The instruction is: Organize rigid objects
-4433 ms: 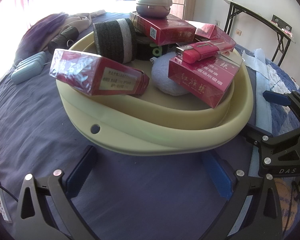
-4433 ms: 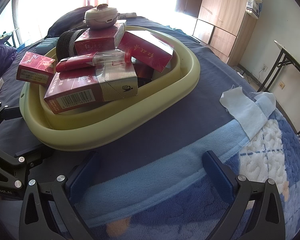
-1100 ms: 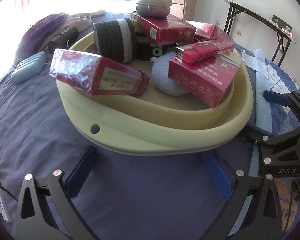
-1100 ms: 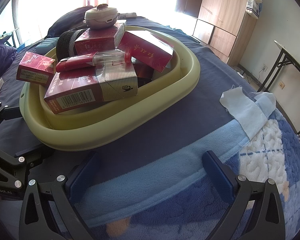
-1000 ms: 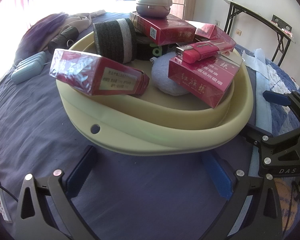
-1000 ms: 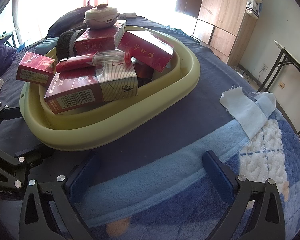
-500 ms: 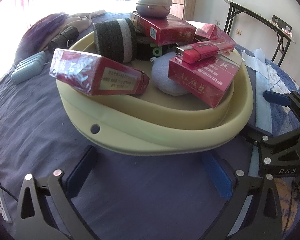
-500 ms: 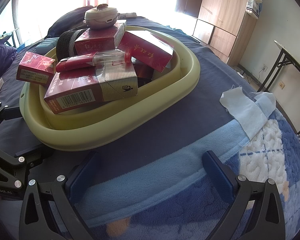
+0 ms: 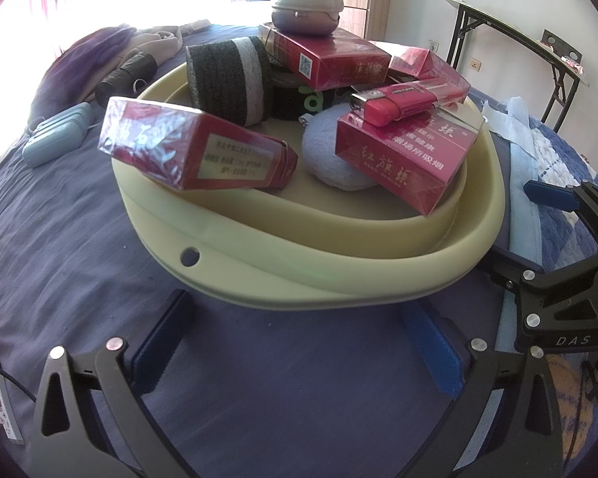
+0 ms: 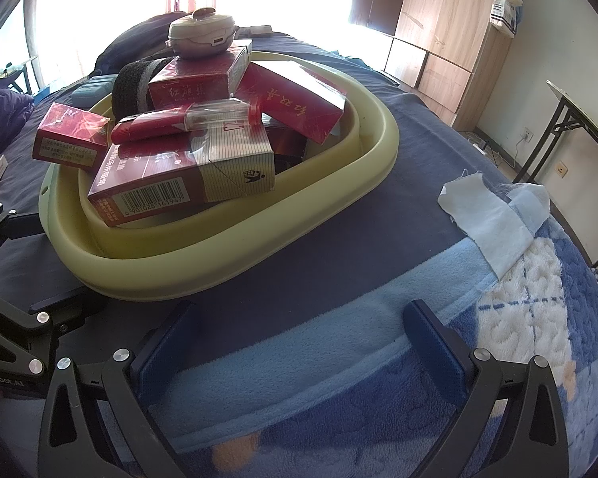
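A pale yellow basin (image 9: 339,275) sits on the bed, also in the right wrist view (image 10: 227,255). It holds several red cigarette packs (image 9: 195,151) (image 10: 179,183), a red lighter (image 9: 402,101) (image 10: 179,121), a black and grey roll (image 9: 227,75), a grey-blue pad (image 9: 331,155) and a small grey round case (image 9: 305,6) (image 10: 201,32) on top of the pile. My left gripper (image 9: 299,342) is open and empty just in front of the basin. My right gripper (image 10: 299,342) is open and empty beside the basin, over the blanket.
A light blue case (image 9: 56,139) and dark clothes (image 9: 99,67) lie on the bed past the basin. A white cloth (image 10: 494,215) lies on the blue blanket. A folding table (image 9: 538,44) and a wooden wardrobe (image 10: 450,36) stand beyond the bed.
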